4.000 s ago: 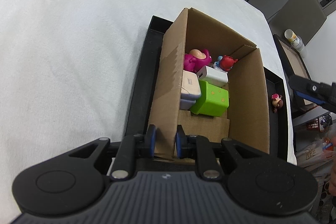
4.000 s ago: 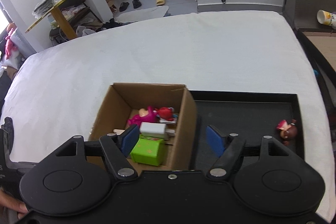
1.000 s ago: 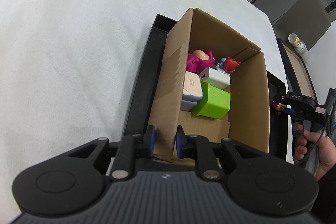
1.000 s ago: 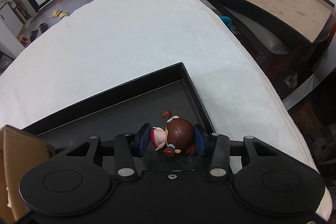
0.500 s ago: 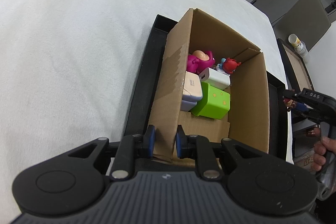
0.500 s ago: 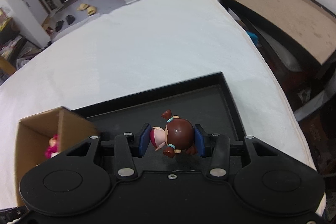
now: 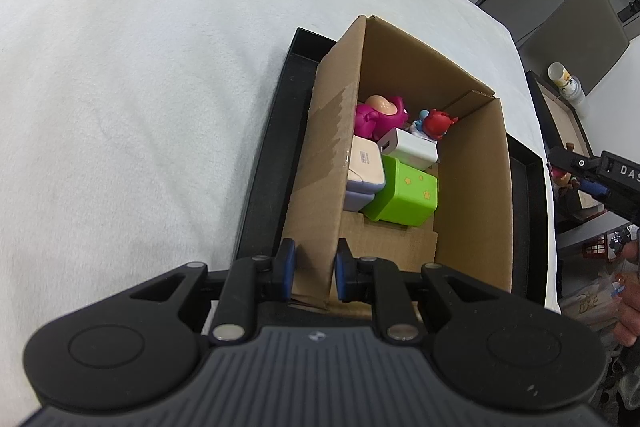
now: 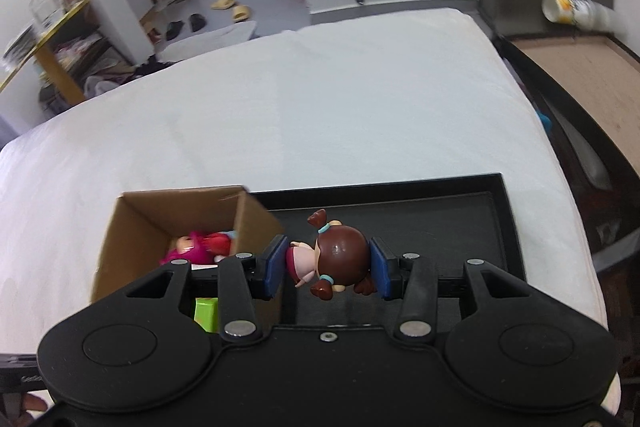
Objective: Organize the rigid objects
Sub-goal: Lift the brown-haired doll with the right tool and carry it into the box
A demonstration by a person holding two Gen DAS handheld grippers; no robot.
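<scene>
A cardboard box (image 7: 472,195) stands in a black tray (image 7: 264,187) on the white cloth. My left gripper (image 7: 315,273) is shut on the box's near corner wall. Inside lie a pink toy (image 7: 378,115), a red toy (image 7: 436,125), a white charger (image 7: 412,147), a green block (image 7: 404,197) and a pale case (image 7: 364,167). My right gripper (image 8: 326,267) is shut on a small doll with brown pigtails (image 8: 336,261), held above the tray (image 8: 440,223) just right of the box (image 8: 160,223). In the left wrist view the right gripper (image 7: 596,179) shows past the tray's right edge.
The white cloth (image 8: 320,99) covers the table around the tray. A dark side table with a tipped paper cup (image 8: 576,11) stands at the right. A hand (image 7: 630,295) holds the right gripper. Shelves, shoes and an orange box lie on the far floor.
My right gripper has risen with the doll off the tray's right corner and swung left toward the box, which now shows in its view. The left gripper has stayed on the box wall.
</scene>
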